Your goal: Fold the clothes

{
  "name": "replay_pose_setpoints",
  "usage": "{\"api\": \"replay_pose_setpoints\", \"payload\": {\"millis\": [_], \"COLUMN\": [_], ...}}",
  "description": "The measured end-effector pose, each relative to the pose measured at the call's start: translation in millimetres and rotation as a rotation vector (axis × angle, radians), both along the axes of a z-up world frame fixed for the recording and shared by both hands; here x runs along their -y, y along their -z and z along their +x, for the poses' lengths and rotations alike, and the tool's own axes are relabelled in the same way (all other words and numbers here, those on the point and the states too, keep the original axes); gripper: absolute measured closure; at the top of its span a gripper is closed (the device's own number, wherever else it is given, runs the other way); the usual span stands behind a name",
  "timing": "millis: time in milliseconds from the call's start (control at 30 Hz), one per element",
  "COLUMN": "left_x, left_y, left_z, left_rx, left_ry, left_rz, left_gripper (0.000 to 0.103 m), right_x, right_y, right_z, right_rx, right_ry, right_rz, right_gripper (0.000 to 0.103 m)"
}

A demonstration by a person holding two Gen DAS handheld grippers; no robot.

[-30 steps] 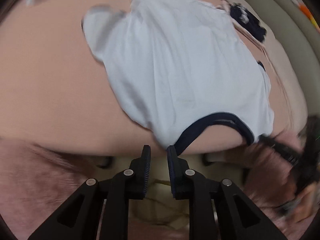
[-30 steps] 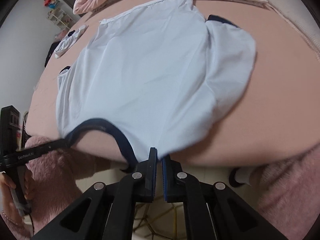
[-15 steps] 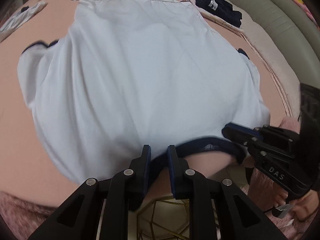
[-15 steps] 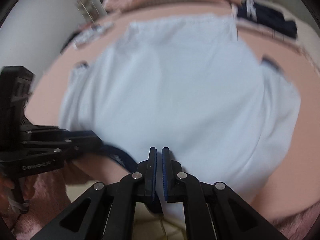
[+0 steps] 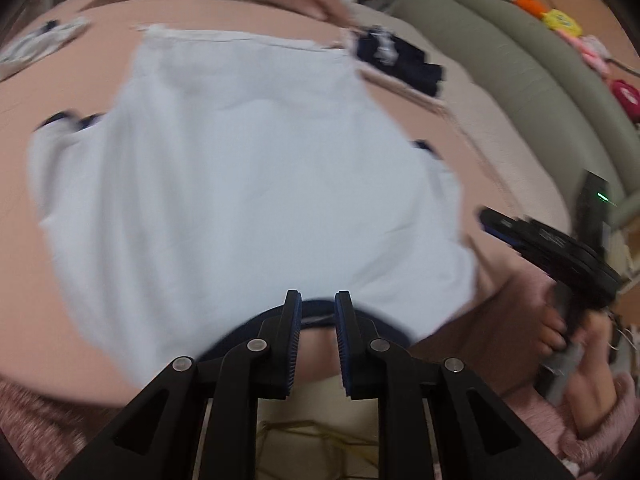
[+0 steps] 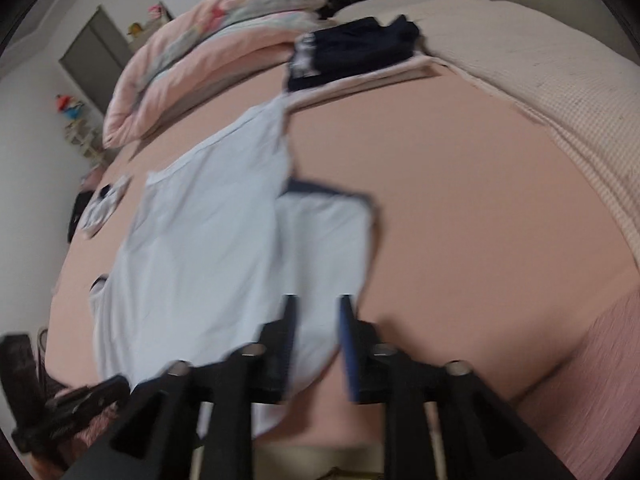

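Black tongs in the left hand, the left gripper (image 5: pixel 316 304), stand with a narrow gap over the navy collar (image 5: pixel 320 316) of the pale blue shirt (image 5: pixel 240 184); whether the pads pinch the collar I cannot tell. The right gripper (image 6: pixel 316 308) has just been opening, its jaws apart, with the shirt's near edge lying below the gap and nothing pinched. The shirt lies spread flat on the pink bed sheet (image 6: pixel 460 208), collar toward the person. A folded navy garment (image 6: pixel 352 52) sits at the far edge. Writing on the tools is too blurred to read.
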State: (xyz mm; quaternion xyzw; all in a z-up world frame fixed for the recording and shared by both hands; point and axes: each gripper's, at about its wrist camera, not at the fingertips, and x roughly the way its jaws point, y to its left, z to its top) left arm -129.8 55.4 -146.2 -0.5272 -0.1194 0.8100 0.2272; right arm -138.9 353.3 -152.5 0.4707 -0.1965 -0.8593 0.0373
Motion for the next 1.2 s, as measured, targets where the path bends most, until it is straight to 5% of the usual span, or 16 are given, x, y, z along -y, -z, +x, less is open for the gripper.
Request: {"api": "replay_pose_setpoints", "payload": {"millis": [300,333,400,667,833,933,1033,1133,1200], "left_x": [-80.0,-80.6,-82.4,-103.2,-105.1,-117.8,-140.2,-158.8,-165.1], "left_y": [-0.7,3.3,12.1,40.8,18.8,5.0,17.4,29.8,30.7], "left_z": [-32.4,-31.9,-30.7,-19.8,-23.8,-29.1,-28.1,-14.9,-3.5], "left_rx": [0.042,0.053,0.084,0.152,0.103,0.066,0.084,0.093,0.059], "left_ry": [0.111,0.113,0.114,0.195,0.196,0.214,0.266,0.324,0.349], "left_rz": [0.038,0.037,0.04,0.002,0.047,0.063,0.004,-0.089,-0.138], "left_gripper": [0.088,0.088,0.088,0.088,0.088,0.088,0.088,0.088,0.088], "right_x": [-25.2,-24.0,-23.3,-58.3,-77.8,-82.6,-86.6,-87.5,-88.7], "right_y": [44.5,42.8,40.2,13.6,40.2,30.9,20.5,33.4,30.8], "right_z": [-46.5,-50.0,-54.6,-4.0,-8.2,-6.4,1.0,-10.1,-19.2], "right_rx": [0.062,0.052,0.035,-0.056,0.07,0.019,-0.027,0.025,0.006], "right_ry": [0.009,-0.003,-0.016,0.139,0.175,0.188,0.229,0.18,0.164], "right_rz": [-0.165,-0.153,-0.139,-0.085,-0.128,-0.161,-0.128,-0.173,-0.108], "right_gripper": [0.061,0.068,0.102,0.102,0.101,0.093,0.07,0.068,0.07]}}
